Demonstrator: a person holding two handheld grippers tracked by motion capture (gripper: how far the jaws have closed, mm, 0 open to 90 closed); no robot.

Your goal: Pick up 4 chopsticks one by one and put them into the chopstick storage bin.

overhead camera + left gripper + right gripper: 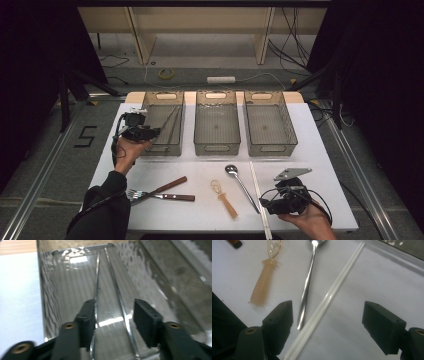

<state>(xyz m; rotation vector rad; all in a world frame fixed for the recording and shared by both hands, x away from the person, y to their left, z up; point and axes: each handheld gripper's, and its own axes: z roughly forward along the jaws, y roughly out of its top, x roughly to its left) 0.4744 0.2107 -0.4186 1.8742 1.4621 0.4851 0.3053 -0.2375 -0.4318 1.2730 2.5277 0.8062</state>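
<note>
My left gripper (151, 133) (116, 317) hangs over the near end of the left clear bin (161, 149) (47, 290), jaws open. Two thin metal chopsticks (173, 122) (119, 297) lie lengthwise on the bin floor; one runs between the jaws, the other passes along the left pad (88, 315), and I cannot tell if they touch. My right gripper (266, 205) (328, 325) is held low over the table's front right, jaws wide open with nothing gripped. Under it lie a pair of white chopsticks (258, 195) (332, 292) and the handle of a metal spoon (241, 183) (308, 287).
Two more clear bins, middle (216, 148) and right (272, 148), stand in a row beside the left one. On the white table (320, 150) lie a small tan-handled wire whisk (225, 197) (263, 282) and a wood-handled fork and knife (165, 192).
</note>
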